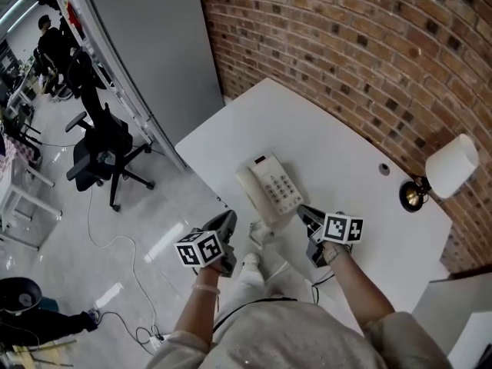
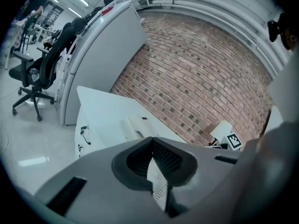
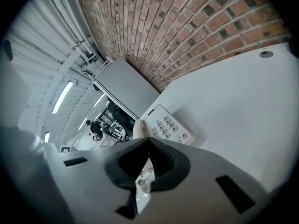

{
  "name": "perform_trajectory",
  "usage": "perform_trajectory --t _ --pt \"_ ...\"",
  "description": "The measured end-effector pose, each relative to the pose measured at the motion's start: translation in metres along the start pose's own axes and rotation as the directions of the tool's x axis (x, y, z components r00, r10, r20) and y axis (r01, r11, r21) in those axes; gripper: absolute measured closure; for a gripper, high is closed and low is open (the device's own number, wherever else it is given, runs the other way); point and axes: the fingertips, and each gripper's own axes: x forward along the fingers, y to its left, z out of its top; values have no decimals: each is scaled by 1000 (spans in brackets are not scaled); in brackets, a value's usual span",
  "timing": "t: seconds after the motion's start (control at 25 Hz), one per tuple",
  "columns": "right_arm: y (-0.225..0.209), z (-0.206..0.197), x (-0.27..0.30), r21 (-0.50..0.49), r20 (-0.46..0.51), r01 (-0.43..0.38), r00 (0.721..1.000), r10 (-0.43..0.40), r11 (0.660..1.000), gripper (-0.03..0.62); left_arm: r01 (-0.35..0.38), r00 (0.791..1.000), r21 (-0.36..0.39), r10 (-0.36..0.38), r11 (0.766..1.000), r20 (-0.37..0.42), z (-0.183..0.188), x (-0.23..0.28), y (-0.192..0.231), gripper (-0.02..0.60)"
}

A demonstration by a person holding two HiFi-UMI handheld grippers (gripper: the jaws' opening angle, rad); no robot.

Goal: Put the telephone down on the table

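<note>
Our left gripper (image 1: 228, 217) and right gripper (image 1: 302, 210) are closed, empty. Left gripper view half-hides the telephone (image 1: 269, 187) on the table (image 1: 346, 137); right gripper view shows its keypad (image 3: 167, 126).

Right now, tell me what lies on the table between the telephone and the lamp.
Bare table from the telephone, except a small round grommet near the lamp; the head view shows it.

Two are showing: the left hand-held gripper (image 1: 228, 220) and the right hand-held gripper (image 1: 302, 211). Just ahead, one telephone (image 1: 269, 187) is lying on one worktop (image 1: 338, 141). One lamp (image 1: 450, 167) is standing to the right.
</note>
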Motion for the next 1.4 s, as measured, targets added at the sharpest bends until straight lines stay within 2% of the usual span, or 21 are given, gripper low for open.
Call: perform_trajectory --t 0.2,0.52,0.84,1.0,1.2,1.4 --pt "7 6 -8 -118 20 1 1000 1 993 588 -22 1000 48 21 999 19 3 -5 -5 577" --pt "21 13 -22 -286 89 26 996 -1 958 588 -89 993 207 71 974 95 19 -21 -14 577" --pt "35 26 -39 -410 172 67 985 5 910 588 -175 973 344 108 923 205 38 -40 -22 577" --pt "46 33 -46 -456 209 68 977 33 887 588 -196 964 391 103 899 246 46 -48 -28 577" --pt "58 39 -53 -485 238 66 970 59 872 589 -233 948 457 95 859 305 58 -63 -36 577" --pt "64 38 -57 -509 254 65 964 77 858 589 -249 936 464 88 850 340 61 -74 -41 577"
